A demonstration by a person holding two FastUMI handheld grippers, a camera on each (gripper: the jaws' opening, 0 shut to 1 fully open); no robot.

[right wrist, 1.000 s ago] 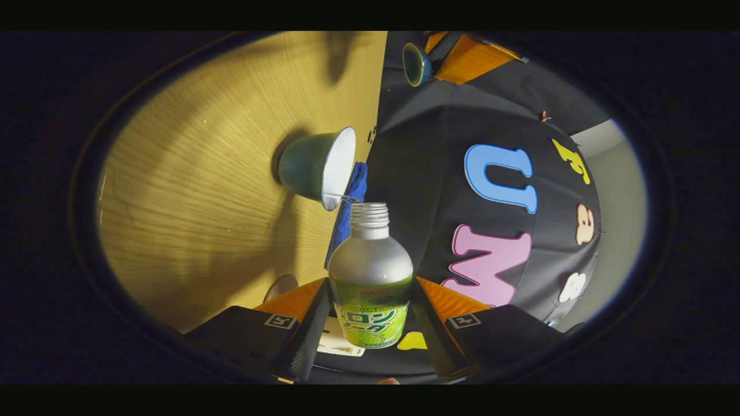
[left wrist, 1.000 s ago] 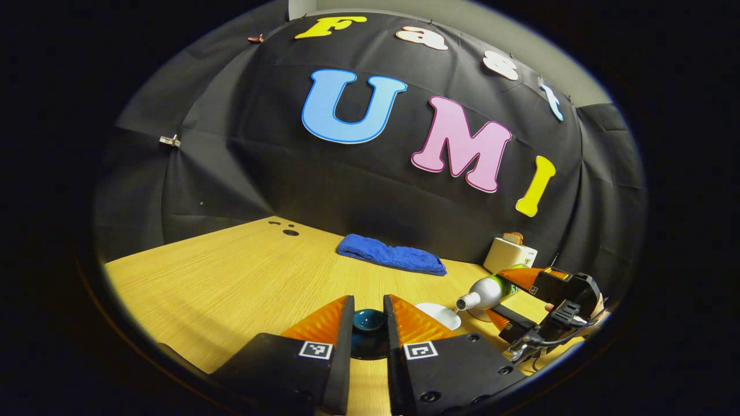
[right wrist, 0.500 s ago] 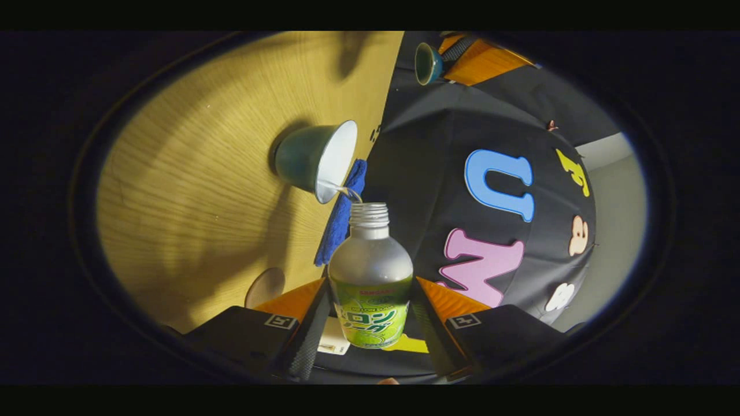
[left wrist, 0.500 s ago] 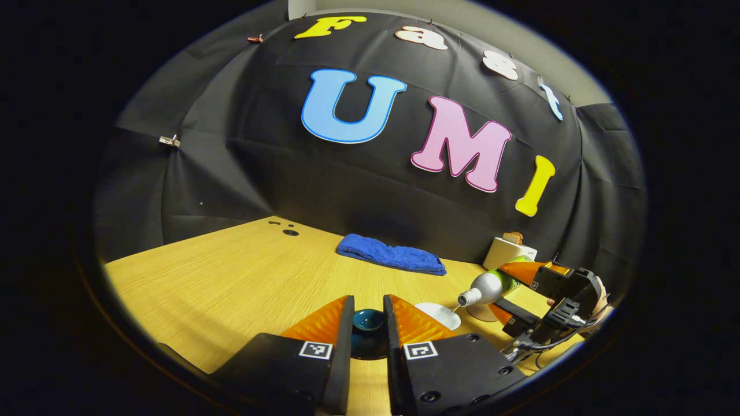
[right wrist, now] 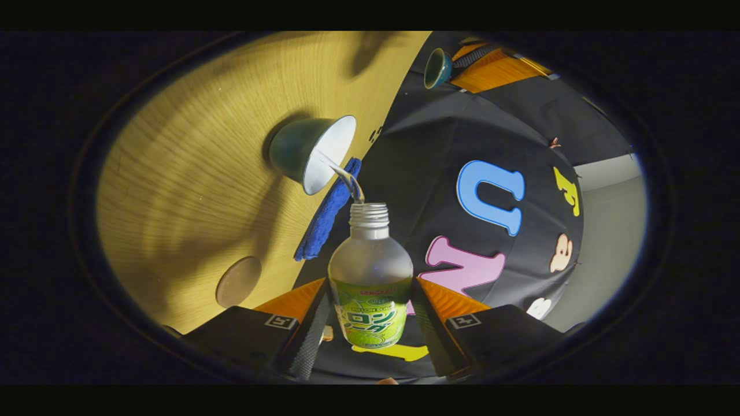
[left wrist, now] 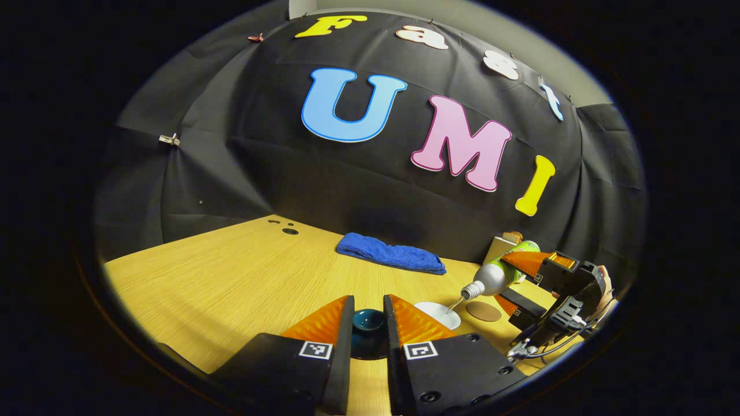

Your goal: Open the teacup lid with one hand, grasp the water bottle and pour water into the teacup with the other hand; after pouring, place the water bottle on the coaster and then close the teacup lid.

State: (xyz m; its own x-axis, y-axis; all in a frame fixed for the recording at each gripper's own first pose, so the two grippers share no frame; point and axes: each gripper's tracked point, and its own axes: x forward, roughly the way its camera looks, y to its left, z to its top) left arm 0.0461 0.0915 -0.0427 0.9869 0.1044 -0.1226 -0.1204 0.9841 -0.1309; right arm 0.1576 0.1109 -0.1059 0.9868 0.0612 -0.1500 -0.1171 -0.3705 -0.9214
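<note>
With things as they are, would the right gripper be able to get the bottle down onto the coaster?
Probably yes. The coaster lies bare on the table just beside the teacup, nothing on it. The right gripper is clamped on the tilted water bottle, so it must level it first.

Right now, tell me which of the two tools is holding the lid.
The left tool: its fingers grip the dark teal lid by the knob above the table. The right tool instead clamps the tilted water bottle, pouring into the teacup.

Each gripper (left wrist: pixel 368 323) has a black body with screws and small square black-and-white markers; the right gripper (left wrist: pixel 523 286) trails dark cables.
</note>
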